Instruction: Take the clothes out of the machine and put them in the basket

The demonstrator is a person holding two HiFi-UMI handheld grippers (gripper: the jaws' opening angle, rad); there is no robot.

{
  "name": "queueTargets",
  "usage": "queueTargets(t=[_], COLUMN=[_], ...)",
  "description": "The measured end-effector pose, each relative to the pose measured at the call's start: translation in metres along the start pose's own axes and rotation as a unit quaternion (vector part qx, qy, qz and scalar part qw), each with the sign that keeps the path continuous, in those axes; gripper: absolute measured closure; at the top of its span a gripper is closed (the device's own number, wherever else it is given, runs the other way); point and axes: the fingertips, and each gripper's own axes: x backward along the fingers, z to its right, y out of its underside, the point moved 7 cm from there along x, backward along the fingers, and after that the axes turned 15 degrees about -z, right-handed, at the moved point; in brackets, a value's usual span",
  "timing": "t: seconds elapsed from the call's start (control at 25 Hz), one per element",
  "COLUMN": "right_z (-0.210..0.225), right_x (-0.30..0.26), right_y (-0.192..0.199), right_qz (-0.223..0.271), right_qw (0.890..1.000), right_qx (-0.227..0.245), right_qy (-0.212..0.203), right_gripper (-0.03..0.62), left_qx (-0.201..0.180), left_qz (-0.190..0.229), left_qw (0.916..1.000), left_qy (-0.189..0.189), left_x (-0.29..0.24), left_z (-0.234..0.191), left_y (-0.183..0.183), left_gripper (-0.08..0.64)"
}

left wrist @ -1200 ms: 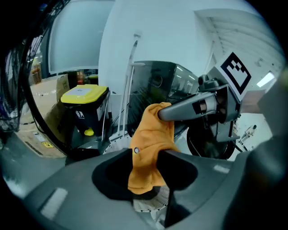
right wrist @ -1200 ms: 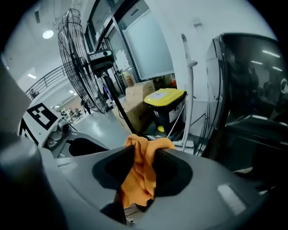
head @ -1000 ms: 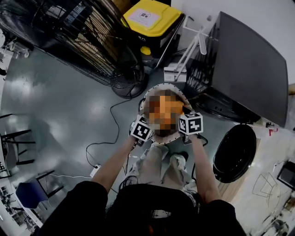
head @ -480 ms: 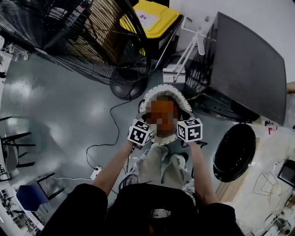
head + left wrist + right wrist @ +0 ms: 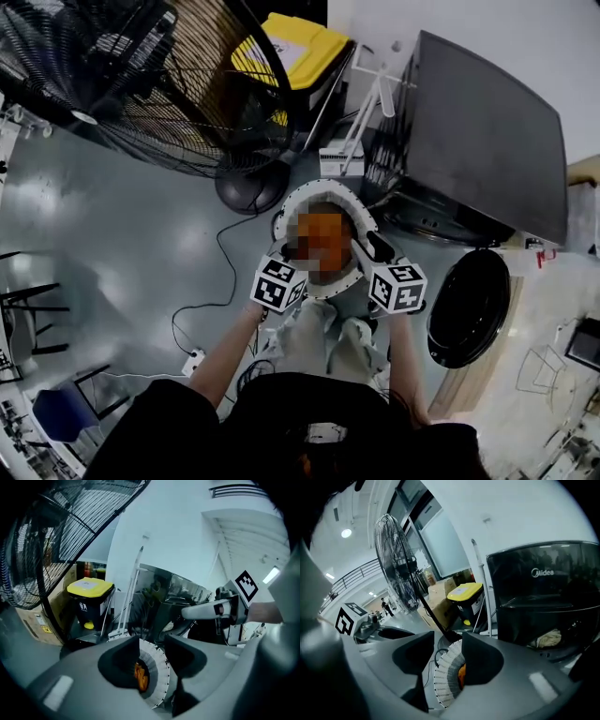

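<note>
A white round basket (image 5: 325, 188) stands on the floor with an orange garment (image 5: 330, 225) in it; a mosaic patch covers part of it. Both grippers hover over the basket's near rim. My left gripper (image 5: 281, 258) (image 5: 152, 641) is open, with only the basket (image 5: 158, 665) and the orange garment (image 5: 140, 676) showing through the gap. My right gripper (image 5: 380, 248) (image 5: 447, 639) is open and holds nothing. The black machine (image 5: 478, 141) (image 5: 543, 592) stands at the right with its round door (image 5: 473, 309) swung open. A pale cloth (image 5: 546, 638) shows low on its front.
A large standing fan (image 5: 141, 84) fills the upper left, its base (image 5: 248, 187) close to the basket. A yellow-lidded bin (image 5: 295, 47) and a white mop (image 5: 361, 122) stand behind. Cables (image 5: 202, 291) and a power strip (image 5: 192, 359) lie on the grey floor at the left.
Both grippers have drawn back toward the person, from above the basket's middle to its near rim, and spread a little apart. The head view has shifted slightly.
</note>
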Motion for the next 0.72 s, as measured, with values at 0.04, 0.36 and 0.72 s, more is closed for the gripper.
queueTargets(t=[0.04,0.36,0.72], right_z=[0.000,0.021,0.056], right_x=[0.008,0.076,0.160], right_y=[0.002,0.029,0.076], right_qz=[0.006,0.049,0.090], right_qw=[1.000,0.998,0.994], right_qx=[-0.005,-0.035,-0.054], right_qy=[-0.002,0.008,0.021], right_gripper=[0.385,0.405,0.413], left_qx=[0.000,-0.027,-0.050], left_qz=[0.003,0.017,0.045], left_qw=[1.0000,0.9994,0.9973], left_qy=[0.001,0.010,0.031], left_x=[0.002,0.011,0.012], left_z=[0.004,0.056,0.156], left_y=[-0.001,-0.009,-0.018], left_gripper=[0.387,0.393,0.394])
